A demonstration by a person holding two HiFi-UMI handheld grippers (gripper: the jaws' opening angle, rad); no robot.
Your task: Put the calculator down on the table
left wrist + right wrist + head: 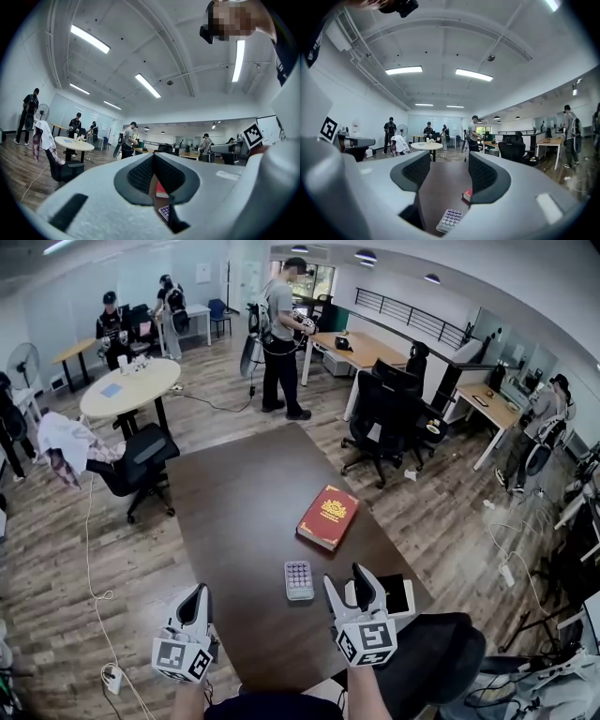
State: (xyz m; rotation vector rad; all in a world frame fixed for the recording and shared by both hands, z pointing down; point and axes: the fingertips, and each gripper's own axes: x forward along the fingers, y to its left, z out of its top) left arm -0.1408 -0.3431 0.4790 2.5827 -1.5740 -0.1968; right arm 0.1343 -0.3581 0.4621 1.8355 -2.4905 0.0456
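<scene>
A small grey calculator (299, 579) with rows of purple keys lies flat on the dark brown table (234, 512), near its front edge. My right gripper (344, 579) hovers just right of it, level, jaws open with nothing between them. In the right gripper view the calculator (450, 219) sits low and ahead of the open gripper (449, 161). My left gripper (194, 594) is at the table's front left, shut and empty. Past its closed gripper tips (153, 157), the left gripper view shows a corner of the calculator (164, 212).
A red book (328, 517) with a gold emblem lies beyond the calculator. A white-edged phone (398, 594) rests at the table's right edge beside my right gripper. Black office chairs (141, 460) stand left and right of the table. A person (279, 343) stands beyond the far end.
</scene>
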